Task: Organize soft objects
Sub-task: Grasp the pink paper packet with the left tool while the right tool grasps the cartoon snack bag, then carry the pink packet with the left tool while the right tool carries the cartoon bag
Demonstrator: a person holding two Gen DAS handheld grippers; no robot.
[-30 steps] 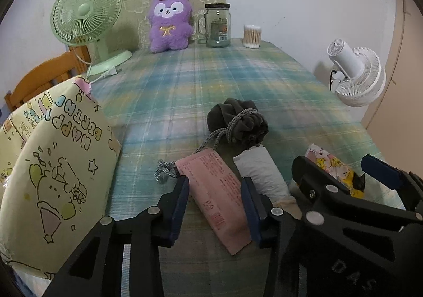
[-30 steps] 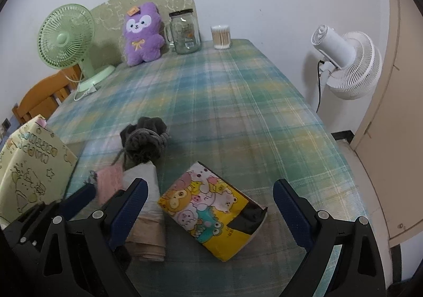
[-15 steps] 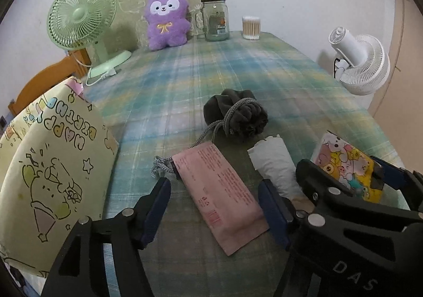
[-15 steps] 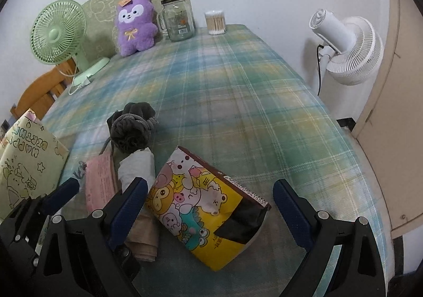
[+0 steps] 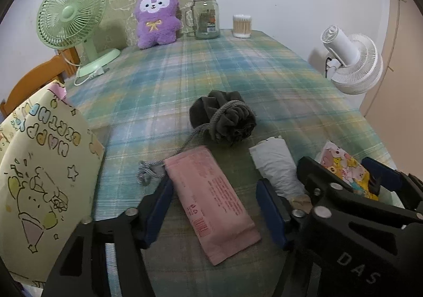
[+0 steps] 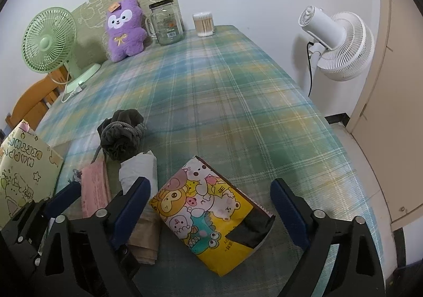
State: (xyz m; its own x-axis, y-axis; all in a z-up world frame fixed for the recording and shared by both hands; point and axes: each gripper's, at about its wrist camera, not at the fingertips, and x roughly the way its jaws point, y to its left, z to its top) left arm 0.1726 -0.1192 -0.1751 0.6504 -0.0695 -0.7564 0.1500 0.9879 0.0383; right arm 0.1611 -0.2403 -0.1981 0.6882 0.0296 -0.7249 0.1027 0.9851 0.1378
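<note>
Left gripper (image 5: 215, 207) fingers narrowing, astride pink packet (image 5: 211, 201), untouching; right gripper (image 6: 211, 209) fingers apart, narrowing, astride cartoon pack (image 6: 208, 215)

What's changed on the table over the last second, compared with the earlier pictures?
The left gripper let go of the pink packet: its jaws opened off it and have just been closing a little, still straddling it without touching. The right gripper stays open around the cartoon-print pack, its jaws just closing slightly. The dark drawstring pouch and white roll have not moved.
</note>
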